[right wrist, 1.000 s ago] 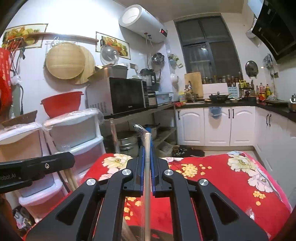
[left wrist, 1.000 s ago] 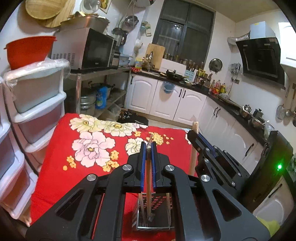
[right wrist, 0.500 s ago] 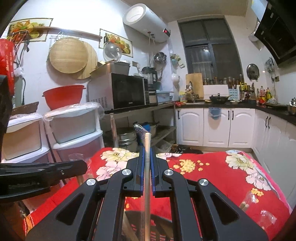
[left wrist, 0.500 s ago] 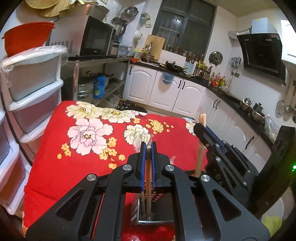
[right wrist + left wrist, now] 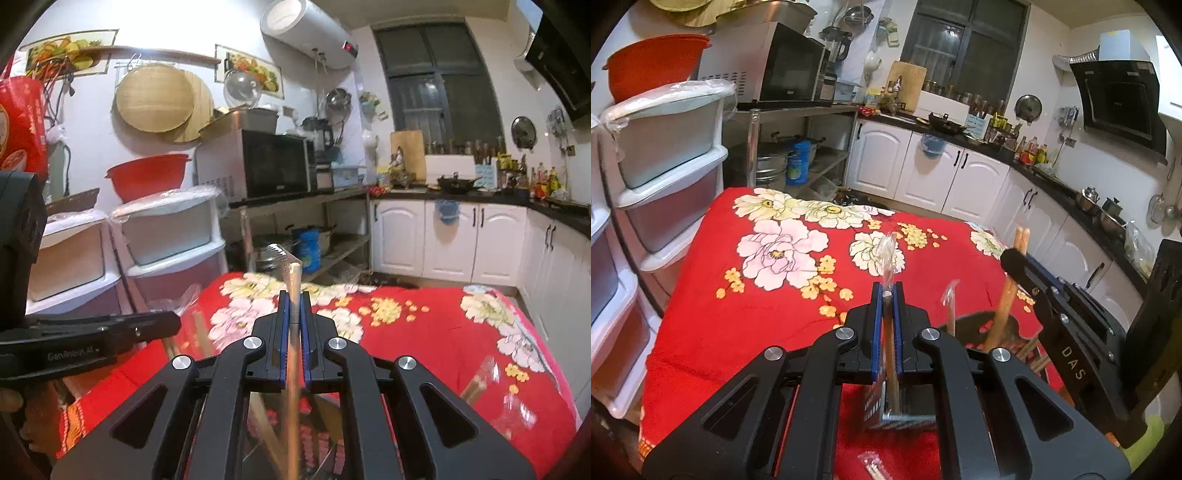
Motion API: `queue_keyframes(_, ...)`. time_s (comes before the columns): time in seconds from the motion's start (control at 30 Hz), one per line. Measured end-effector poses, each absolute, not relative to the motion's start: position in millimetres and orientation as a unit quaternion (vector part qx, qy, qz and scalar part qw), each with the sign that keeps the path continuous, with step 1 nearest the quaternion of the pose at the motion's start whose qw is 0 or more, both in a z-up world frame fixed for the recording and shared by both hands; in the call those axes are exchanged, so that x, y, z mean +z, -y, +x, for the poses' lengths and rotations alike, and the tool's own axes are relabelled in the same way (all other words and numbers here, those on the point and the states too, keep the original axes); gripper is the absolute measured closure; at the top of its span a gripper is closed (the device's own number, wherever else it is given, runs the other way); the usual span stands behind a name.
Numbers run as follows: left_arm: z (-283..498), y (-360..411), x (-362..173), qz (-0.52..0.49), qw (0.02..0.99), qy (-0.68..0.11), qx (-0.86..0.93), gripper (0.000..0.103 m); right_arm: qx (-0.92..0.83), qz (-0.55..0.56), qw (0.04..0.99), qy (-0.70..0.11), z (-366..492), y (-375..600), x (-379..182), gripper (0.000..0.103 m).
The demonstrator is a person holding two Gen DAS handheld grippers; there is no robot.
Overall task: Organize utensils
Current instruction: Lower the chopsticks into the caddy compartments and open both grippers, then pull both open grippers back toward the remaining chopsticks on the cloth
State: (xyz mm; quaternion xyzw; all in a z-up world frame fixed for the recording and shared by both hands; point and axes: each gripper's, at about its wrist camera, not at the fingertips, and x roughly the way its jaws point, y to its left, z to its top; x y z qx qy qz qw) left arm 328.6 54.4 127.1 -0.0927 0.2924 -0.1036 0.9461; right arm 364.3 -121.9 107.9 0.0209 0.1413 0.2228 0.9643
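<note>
Clearly both tools grip mid-shaft: the left gripper (image 5: pixel 886 295) has its jaws clamped on a plastic-wrapped wooden chopstick pair (image 5: pixel 891 354), and the right gripper (image 5: pixel 294 306) pinches a pale wooden stick (image 5: pixel 294 291), both above the perforated metal utensil holder (image 5: pixel 905 410) near the red floral tablecloth's (image 5: pixel 746 302) front edge. These are light, stiff things; the crinkly wrap looks slippery.

Ahead of the gripper and below it spreads a red floral tablecloth (image 5: pixel 746 295). Far ahead to its left, a microwave (image 5: pixel 775 66) sits on a metal shelf, with an orange basin (image 5: pixel 653 70) atop stacked plastic drawers (image 5: pixel 668 177) nearer on that side. Ahead to the right, white cabinets (image 5: pixel 934 177) run under a black range hood (image 5: pixel 1119 99).
</note>
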Motion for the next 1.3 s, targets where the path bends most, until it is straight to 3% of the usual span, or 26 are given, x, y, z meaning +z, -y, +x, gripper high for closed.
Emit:
queue_keyframes(0.43, 310, -58, 123, -0.09, 0.944, -0.303, -0.096, 0.101, 0.243, 0.013, 0.952, -0.185, 344, 125, 95, 0.094)
queue_keyframes(0.57, 300, -61, 119, -0.095, 0.942, -0.307, -0.091, 0.098, 0.248, 0.015, 0.949, -0.196, 340, 127, 93, 0.085)
queue_keyframes(0.97, 267, -81, 118, -0.102, 0.944, -0.305, -0.077, 0.063, 0.261, 0.016, 0.938, -0.227, 323, 127, 87, 0.059)
queue_keyframes(1.13, 250, -85, 122, -0.11, 0.947, -0.292, -0.076, 0.04, 0.26, 0.016, 0.938, -0.226, 309, 129, 92, 0.049)
queue_keyframes(1.3, 239, -82, 116, -0.113, 0.946, -0.292, -0.081, 0.024, 0.257, 0.011, 0.941, -0.22, 292, 136, 97, 0.042)
